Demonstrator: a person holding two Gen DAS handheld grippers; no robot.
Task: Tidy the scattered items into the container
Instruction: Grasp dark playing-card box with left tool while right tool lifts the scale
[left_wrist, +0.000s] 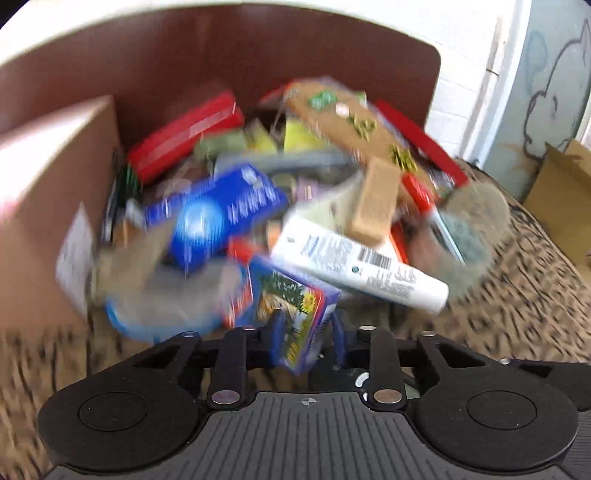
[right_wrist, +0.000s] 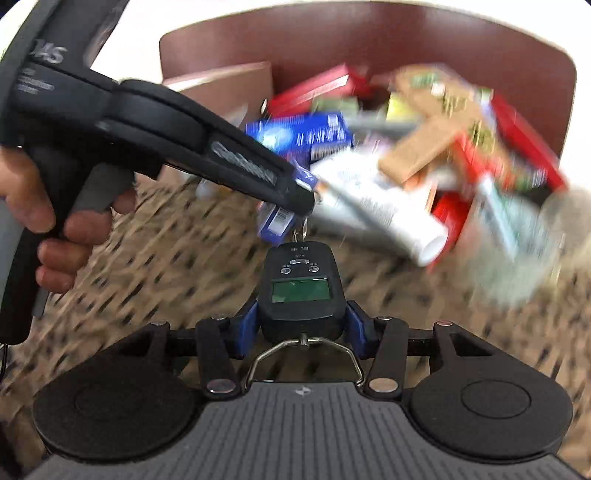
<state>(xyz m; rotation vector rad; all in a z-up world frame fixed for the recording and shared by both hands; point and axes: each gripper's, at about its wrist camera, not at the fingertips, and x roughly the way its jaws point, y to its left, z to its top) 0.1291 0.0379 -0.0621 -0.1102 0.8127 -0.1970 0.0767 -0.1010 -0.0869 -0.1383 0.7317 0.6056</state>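
Observation:
My left gripper (left_wrist: 306, 338) is shut on a small blue box with a colourful picture (left_wrist: 291, 310), held just in front of the cardboard container (left_wrist: 55, 177). The container is heaped with items: a blue box (left_wrist: 221, 210), red boxes (left_wrist: 184, 136), a white tube (left_wrist: 362, 269), a tan block (left_wrist: 375, 201). My right gripper (right_wrist: 301, 326) is shut on a black digital hanging scale (right_wrist: 301, 291) with a green display, held over the patterned surface before the same pile (right_wrist: 406, 147). The left gripper (right_wrist: 295, 192) with its blue box (right_wrist: 277, 221) shows in the right wrist view.
A brown chair back (left_wrist: 258, 48) stands behind the container. The surface is a patterned tan-and-black cloth (left_wrist: 517, 295). An open cardboard box (left_wrist: 565, 192) sits at the far right by a white wall. Both views are motion-blurred.

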